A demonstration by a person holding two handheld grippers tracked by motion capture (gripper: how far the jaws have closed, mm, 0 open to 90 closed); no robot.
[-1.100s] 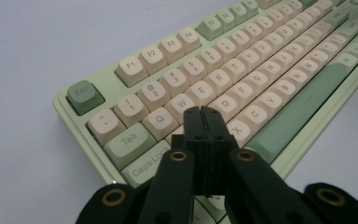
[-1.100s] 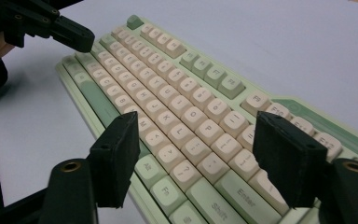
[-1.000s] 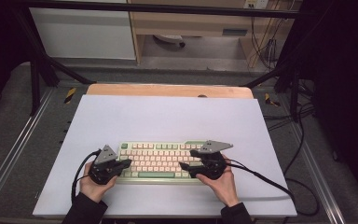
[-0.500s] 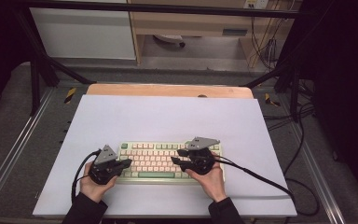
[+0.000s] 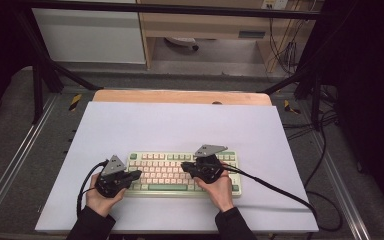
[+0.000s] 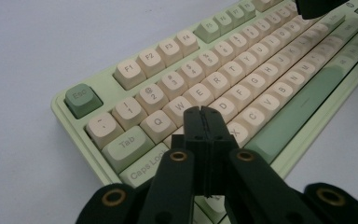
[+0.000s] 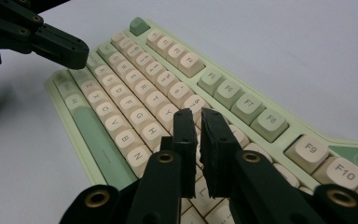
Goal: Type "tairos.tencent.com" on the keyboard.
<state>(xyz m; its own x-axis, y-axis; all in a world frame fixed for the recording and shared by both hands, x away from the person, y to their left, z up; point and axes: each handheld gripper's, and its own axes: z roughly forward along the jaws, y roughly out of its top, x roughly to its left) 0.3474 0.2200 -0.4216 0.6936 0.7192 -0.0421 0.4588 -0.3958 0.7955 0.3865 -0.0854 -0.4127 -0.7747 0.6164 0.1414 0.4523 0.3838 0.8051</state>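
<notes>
A pale green keyboard (image 5: 162,167) with cream keys lies near the front of the white table mat (image 5: 180,125). My left gripper (image 5: 139,173) is shut and empty, its tips just above the left letter keys near the A and S (image 6: 203,112). My right gripper (image 5: 184,165) hovers over the keys in the middle of the keyboard (image 7: 135,88). Its jaws have just been closing and now stand shut but for a thin slit, nothing between them (image 7: 196,114). In the right gripper view the left gripper (image 7: 70,49) reaches in at top left.
A person's hands hold both grippers from the front edge. A black cable (image 5: 280,190) trails right from the right gripper across the mat. Metal rails (image 5: 25,150) flank the table, with a wooden strip (image 5: 180,96) along its far edge and cabinets behind.
My right gripper has slid left along the keyboard, from its right end toward the middle. The left gripper has stayed put.
</notes>
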